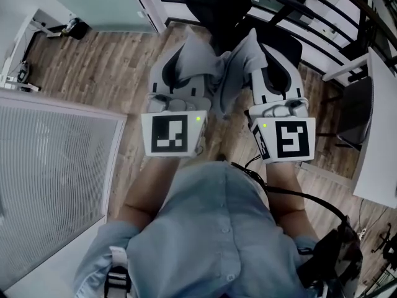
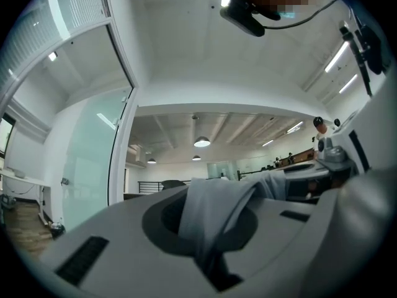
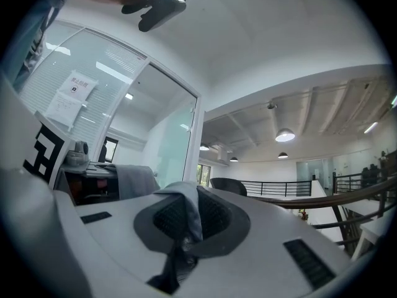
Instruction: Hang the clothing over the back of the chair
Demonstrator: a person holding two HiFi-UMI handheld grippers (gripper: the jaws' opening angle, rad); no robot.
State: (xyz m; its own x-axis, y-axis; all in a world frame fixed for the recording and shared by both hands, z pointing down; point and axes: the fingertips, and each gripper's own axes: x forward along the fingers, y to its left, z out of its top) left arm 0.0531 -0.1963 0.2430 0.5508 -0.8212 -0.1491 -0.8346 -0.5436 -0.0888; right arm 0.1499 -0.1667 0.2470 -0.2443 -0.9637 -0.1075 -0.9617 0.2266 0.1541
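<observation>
**A:** Start close in. What do the claws have?

**B:** Just ahead of the person's light blue shirt [image 1: 211, 228], the two marker cubes [image 1: 173, 134] face up. Past them, the left gripper [image 1: 180, 61] is clamped tight on one bunched edge of the grey garment [image 1: 226, 73]. The right gripper [image 1: 268, 61] is clamped on another edge. The left gripper view shows cloth pinched deep in the jaws. The right gripper view shows a fold nipped the same way.

**A:** And the cloth between them?

**B:** It sags in a crumpled fold between the two grippers, clear of the wooden floor [image 1: 111, 73]. The black office chair [image 1: 214, 5] stands just beyond. Its backrest is not yet under the garment.

**A:** So how should this step be done well?

**B:** My judgement is to draw the grippers apart first, so the fabric opens flat. Then lift it above the top of the backrest and bring it across until about half would fall on each side. Only then let go. If it is let go while bunched, it will likely slide off to one side.

**A:** What is the pose?

**B:** The grippers are side by side and close together, pointing forward at the chair. They are roughly level with a slight upward tilt, and neither is rolled over.
</observation>
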